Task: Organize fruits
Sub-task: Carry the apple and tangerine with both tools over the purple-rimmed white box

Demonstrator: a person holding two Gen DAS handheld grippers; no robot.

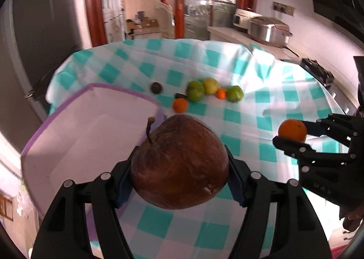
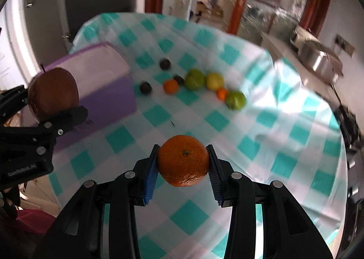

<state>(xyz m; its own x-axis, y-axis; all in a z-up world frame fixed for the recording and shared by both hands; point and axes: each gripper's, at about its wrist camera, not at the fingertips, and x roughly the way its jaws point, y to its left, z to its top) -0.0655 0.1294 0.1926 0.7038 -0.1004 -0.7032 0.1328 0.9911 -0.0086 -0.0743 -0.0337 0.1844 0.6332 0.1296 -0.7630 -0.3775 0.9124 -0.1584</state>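
Note:
A wrinkled brown-red apple (image 1: 179, 163) with a stem fills the left wrist view, and my left gripper (image 1: 179, 179) is shut on it, lifted above the table. In the right wrist view my right gripper (image 2: 183, 163) is shut on an orange (image 2: 183, 160), also held in the air. Each gripper shows in the other's view: the right one with the orange (image 1: 292, 130) at the right, the left one with the apple (image 2: 53, 93) at the left. A white box with purple edges (image 1: 91, 136) stands at the left, close behind the apple.
Loose fruit lies mid-table on the teal checked cloth (image 1: 261, 109): green apples (image 1: 195, 90), a yellow one (image 1: 211, 85), small oranges (image 1: 180, 105) and dark round fruits (image 2: 165, 63). A kitchen counter with metal cookers (image 1: 268, 29) runs along the right, a doorway behind.

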